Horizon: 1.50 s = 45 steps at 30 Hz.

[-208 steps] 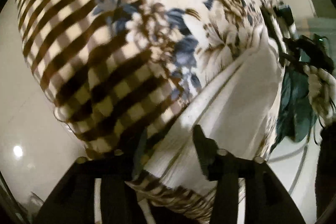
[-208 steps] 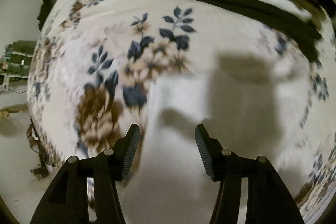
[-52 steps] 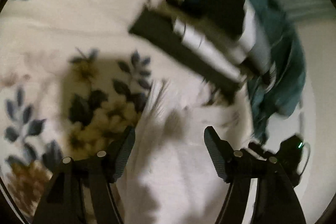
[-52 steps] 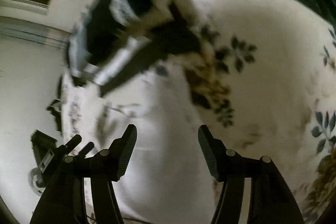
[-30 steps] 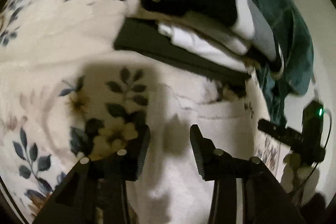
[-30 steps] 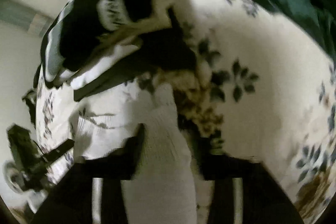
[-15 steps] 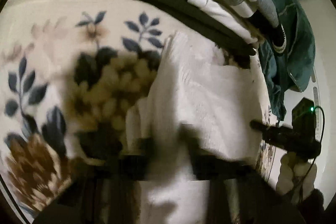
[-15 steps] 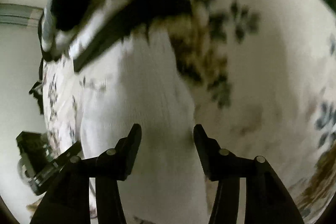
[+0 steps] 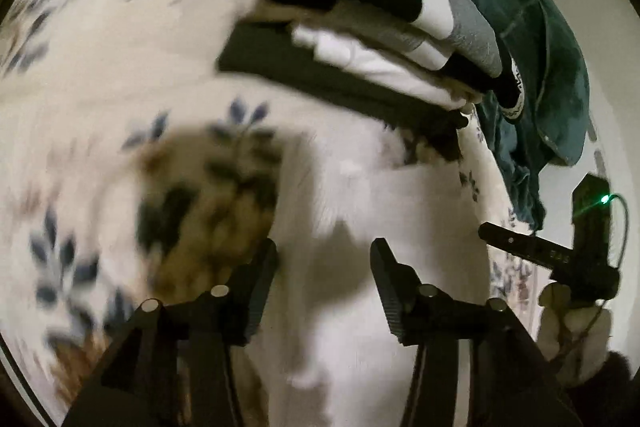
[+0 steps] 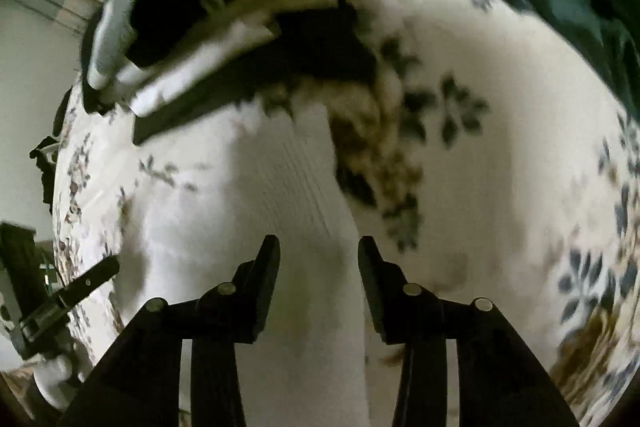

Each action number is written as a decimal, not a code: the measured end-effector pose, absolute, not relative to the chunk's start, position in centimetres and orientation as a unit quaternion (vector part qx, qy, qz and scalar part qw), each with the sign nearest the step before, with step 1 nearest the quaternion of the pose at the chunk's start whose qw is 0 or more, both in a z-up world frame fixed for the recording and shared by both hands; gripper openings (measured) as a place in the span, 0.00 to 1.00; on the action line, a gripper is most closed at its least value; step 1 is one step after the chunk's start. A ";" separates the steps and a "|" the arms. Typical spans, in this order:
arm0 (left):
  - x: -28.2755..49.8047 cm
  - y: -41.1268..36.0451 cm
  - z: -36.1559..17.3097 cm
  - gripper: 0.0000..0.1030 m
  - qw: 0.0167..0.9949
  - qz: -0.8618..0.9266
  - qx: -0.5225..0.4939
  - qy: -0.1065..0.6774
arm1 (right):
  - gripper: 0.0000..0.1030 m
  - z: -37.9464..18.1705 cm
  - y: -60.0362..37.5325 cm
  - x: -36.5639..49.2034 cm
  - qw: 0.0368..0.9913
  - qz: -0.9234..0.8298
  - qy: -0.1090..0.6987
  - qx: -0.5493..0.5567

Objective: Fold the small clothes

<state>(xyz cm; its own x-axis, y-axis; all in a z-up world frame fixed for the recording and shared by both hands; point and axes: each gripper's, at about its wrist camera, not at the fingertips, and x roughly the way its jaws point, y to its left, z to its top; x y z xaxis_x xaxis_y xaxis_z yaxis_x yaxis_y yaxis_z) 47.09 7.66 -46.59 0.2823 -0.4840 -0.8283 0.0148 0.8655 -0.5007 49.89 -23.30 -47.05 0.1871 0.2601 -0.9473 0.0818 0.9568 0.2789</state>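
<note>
White garment (image 9: 400, 227) lies flat on the floral blanket (image 9: 100, 75) beside the folded stack (image 9: 372, 39), both grippers (left (image 9: 324, 279), right (image 10: 318, 275)) just reopened above it, gripping nothing, so a careless regrasp could rumple the fold.

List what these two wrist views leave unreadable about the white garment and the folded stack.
- White garment: near edge hidden behind the left tool; motion blur smears its outline.
- Same garment, right wrist view: lower part hidden behind the right tool.
- Folded stack: blurred there, layers uncountable.
</note>
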 end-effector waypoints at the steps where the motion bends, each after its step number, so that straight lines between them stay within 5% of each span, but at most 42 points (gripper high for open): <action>1: 48.0 6.9 -47.1 0.45 0.775 -0.165 -0.193 0.579 | 0.42 -47.5 -22.7 50.7 0.755 0.063 0.641 0.126; 3: 49.7 5.8 -48.2 0.37 0.773 -0.174 -0.170 0.586 | 0.35 -48.6 -21.5 52.0 0.753 0.068 0.647 0.099; 4: 50.1 5.5 -48.5 0.01 0.775 -0.179 -0.167 0.583 | 0.06 -48.7 -21.1 52.3 0.755 0.066 0.646 0.087; 11: 50.8 8.8 -46.6 0.02 0.799 -0.149 -0.207 0.545 | 0.06 -44.7 -22.0 52.6 0.810 0.032 0.578 0.091; 18: 52.1 10.8 -50.4 0.06 0.762 -0.148 -0.230 0.587 | 0.08 -50.1 -21.3 55.4 0.756 0.030 0.647 0.096; 21: 50.4 12.3 -50.3 0.19 0.741 -0.160 -0.279 0.589 | 0.39 -49.3 -23.0 54.5 0.746 0.047 0.649 0.140; 23: 48.7 13.6 -50.1 0.61 0.724 -0.170 -0.331 0.580 | 0.70 -48.5 -24.7 53.3 0.744 0.066 0.642 0.172; 24: 47.7 14.2 -50.0 0.69 0.716 -0.174 -0.358 0.573 | 0.75 -48.3 -25.4 52.7 0.742 0.074 0.640 0.185; 34: 38.8 12.8 -53.2 0.72 0.652 -0.175 -0.455 0.580 | 0.89 -54.5 -28.0 43.6 0.636 0.158 0.689 0.309; 36: 38.3 12.0 -52.8 0.65 0.672 -0.166 -0.449 0.565 | 0.88 -55.6 -27.9 42.8 0.629 0.158 0.683 0.336; 37: 38.1 12.4 -52.3 0.33 0.684 -0.160 -0.440 0.559 | 0.83 -55.5 -28.0 42.5 0.640 0.149 0.672 0.340; 38: 38.2 12.1 -51.8 0.12 0.695 -0.158 -0.423 0.559 | 0.65 -55.1 -28.1 42.3 0.654 0.145 0.658 0.344; 39: 38.3 11.9 -51.7 0.12 0.700 -0.156 -0.416 0.559 | 0.47 -54.5 -28.2 42.2 0.673 0.145 0.638 0.346; 40: 38.2 11.9 -51.3 0.12 0.706 -0.156 -0.412 0.555 | 0.13 -54.1 -28.1 42.0 0.683 0.142 0.632 0.338; 45: 38.4 13.0 -52.4 0.20 0.690 -0.146 -0.420 0.571 | 0.10 -54.0 -28.3 42.4 0.685 0.141 0.634 0.329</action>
